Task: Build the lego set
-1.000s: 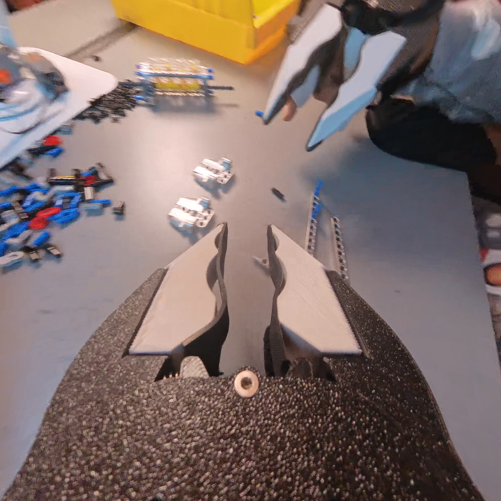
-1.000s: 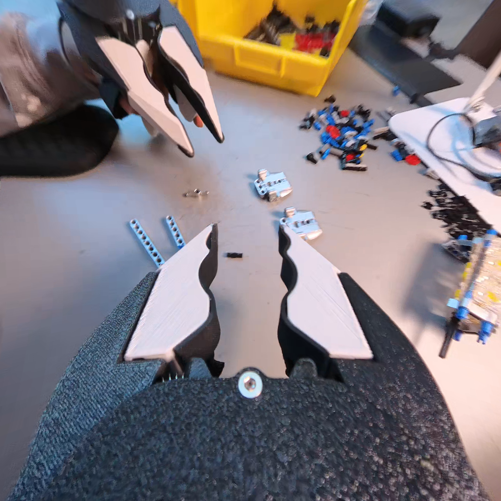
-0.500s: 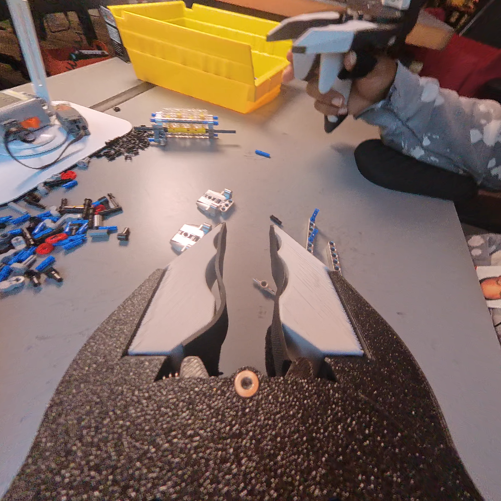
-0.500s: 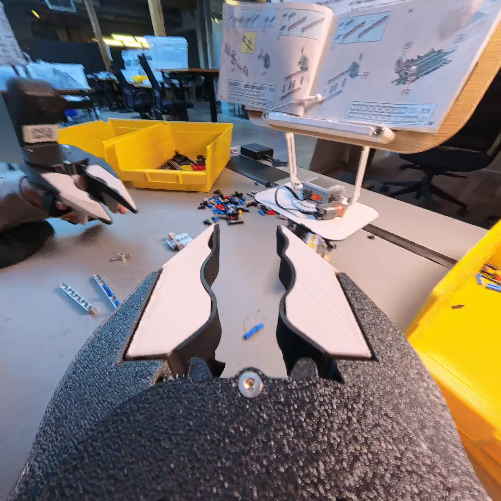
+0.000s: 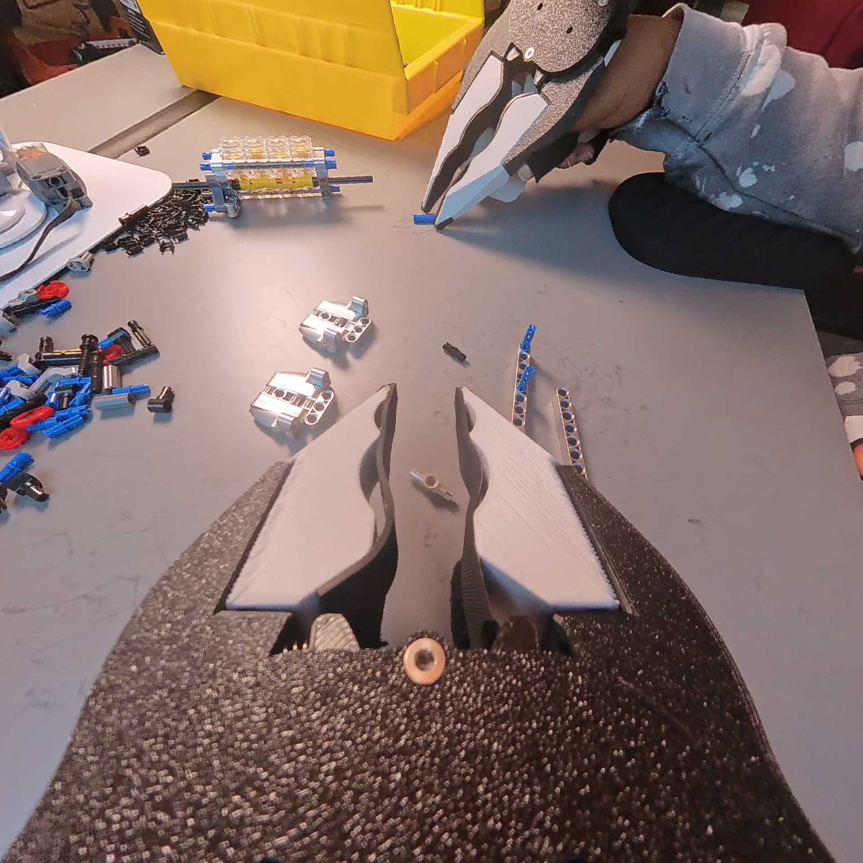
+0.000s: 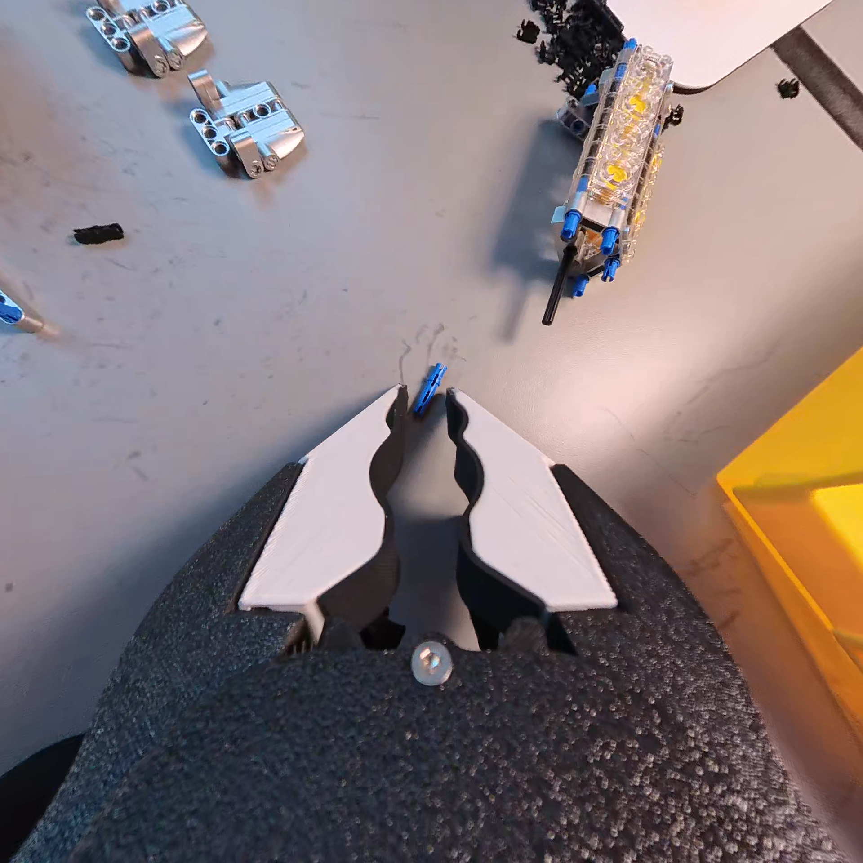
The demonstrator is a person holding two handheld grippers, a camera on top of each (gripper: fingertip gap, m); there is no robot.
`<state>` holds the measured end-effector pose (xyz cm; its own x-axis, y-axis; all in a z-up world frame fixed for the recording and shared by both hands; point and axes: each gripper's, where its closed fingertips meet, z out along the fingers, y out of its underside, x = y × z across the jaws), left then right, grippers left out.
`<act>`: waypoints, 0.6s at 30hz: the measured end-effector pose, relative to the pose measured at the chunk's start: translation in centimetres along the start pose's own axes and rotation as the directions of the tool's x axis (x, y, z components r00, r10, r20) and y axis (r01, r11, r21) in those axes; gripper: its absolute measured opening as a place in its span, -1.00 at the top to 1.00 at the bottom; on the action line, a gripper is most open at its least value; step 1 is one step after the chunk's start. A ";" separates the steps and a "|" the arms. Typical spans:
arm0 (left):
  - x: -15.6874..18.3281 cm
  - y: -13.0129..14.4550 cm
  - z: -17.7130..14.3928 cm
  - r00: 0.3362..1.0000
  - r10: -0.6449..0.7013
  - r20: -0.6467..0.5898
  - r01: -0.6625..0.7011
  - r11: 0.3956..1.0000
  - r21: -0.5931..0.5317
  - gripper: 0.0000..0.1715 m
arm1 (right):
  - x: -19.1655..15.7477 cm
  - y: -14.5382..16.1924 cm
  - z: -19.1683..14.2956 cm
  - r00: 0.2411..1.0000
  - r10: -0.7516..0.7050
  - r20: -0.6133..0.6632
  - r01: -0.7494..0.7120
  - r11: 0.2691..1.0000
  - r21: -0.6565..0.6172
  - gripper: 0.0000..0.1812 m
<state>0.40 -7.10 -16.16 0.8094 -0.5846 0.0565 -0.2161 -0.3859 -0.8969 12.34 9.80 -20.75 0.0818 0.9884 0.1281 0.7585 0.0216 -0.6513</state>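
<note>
- The right gripper (image 6: 424, 390) points steeply down at the grey table (image 6: 280, 289), its two white fingers apart with a narrow gap at the tips.
- A small blue pin (image 6: 429, 389) lies on the table right at that gap — one end sits between the fingertips, the other pokes out ahead. Whether either finger touches it cannot be told; it is not clamped.
- In the left wrist view the same right gripper (image 5: 436, 215) shows farther off, held by a hand in a pale spattered sleeve (image 5: 728, 107), tips down at the table just beside the blue pin (image 5: 422, 218).
- The left gripper (image 5: 425, 397) hovers low over the table, fingers spread and holding nothing.
- A small grey connector (image 5: 430, 492) lies on the table in the gap between the left fingers (nearer the right one, apparently not touching).
- Ahead of the left tips: two silver hinged blocks (image 5: 294, 406), a short black pin (image 5: 454, 351), and two grey holed beams (image 5: 567, 432) to the right, one bearing blue pins.
- Farther away stands a clear-and-yellow assembly (image 5: 266, 175) with blue pins and a black axle, beside a heap of black bits (image 5: 159, 224) and a white base plate (image 5: 116, 196).
- A yellow bin (image 5: 299, 56) sits at the table's far edge.
- A scatter of blue, black and red parts (image 5: 56, 397) lies at the left.
</note>
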 end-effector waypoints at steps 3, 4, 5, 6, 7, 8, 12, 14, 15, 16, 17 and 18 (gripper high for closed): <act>0.3 0.2 0.3 1.000 0.002 -0.008 -0.002 1.000 -0.008 0.74 | 0.1 -0.1 0.2 1.000 -0.004 -0.013 0.004 1.000 -0.005 0.96; 0.3 0.2 0.4 1.000 0.005 -0.008 -0.005 1.000 -0.013 0.74 | 0.1 -0.1 0.2 1.000 -0.014 -0.017 0.014 1.000 -0.008 0.96; 0.4 0.3 0.4 1.000 0.009 -0.008 -0.009 1.000 -0.017 0.75 | 0.0 -0.1 0.2 1.000 -0.018 -0.018 0.018 1.000 -0.011 0.96; 0.5 0.3 0.5 1.000 0.012 -0.008 -0.012 1.000 -0.018 0.75 | 0.1 -0.1 0.2 1.000 -0.020 -0.017 0.020 1.000 -0.011 0.96; 0.5 0.3 0.5 1.000 0.014 -0.008 -0.014 1.000 -0.017 0.75 | 0.1 -0.1 0.2 1.000 -0.022 -0.016 0.022 1.000 -0.009 0.96; 0.6 0.2 0.5 1.000 0.015 -0.007 -0.016 1.000 -0.015 0.75 | 0.1 -0.1 0.2 0.999 -0.026 -0.018 0.026 1.000 -0.006 0.96; 0.6 0.1 0.6 1.000 0.029 0.003 -0.029 0.999 -0.014 0.76 | -0.8 -0.8 0.1 0.997 -0.074 -0.007 0.074 0.996 0.043 0.97; 0.8 0.0 0.7 0.999 0.034 0.004 -0.033 0.999 -0.010 0.76 | -2.2 -2.2 -0.3 0.993 -0.108 0.035 0.104 0.988 0.116 0.96; 0.9 0.0 0.8 0.999 0.035 0.005 -0.035 0.999 -0.007 0.76 | -3.3 -3.2 -0.7 0.988 -0.145 0.062 0.132 0.976 0.172 0.97; 1.0 -0.1 0.9 0.999 0.038 0.006 -0.038 0.999 -0.005 0.76 | -4.6 -4.4 -1.1 0.980 -0.175 0.098 0.148 0.960 0.236 0.97; 1.2 -0.2 1.0 0.999 0.042 0.004 -0.042 0.999 -0.002 0.76 | -6.1 -5.4 -1.6 0.969 -0.201 0.144 0.150 0.942 0.300 0.97; 1.4 -0.3 1.1 0.999 0.047 0.000 -0.047 0.999 -0.001 0.76 | -7.7 -6.3 -2.1 0.954 -0.231 0.191 0.153 0.923 0.354 0.96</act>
<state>2.16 -7.04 -16.30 0.7985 -0.6018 0.0144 -0.2545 -0.3590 -0.8980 8.26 1.71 -16.05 -0.2208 0.9666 0.1301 0.4834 0.2243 -0.8462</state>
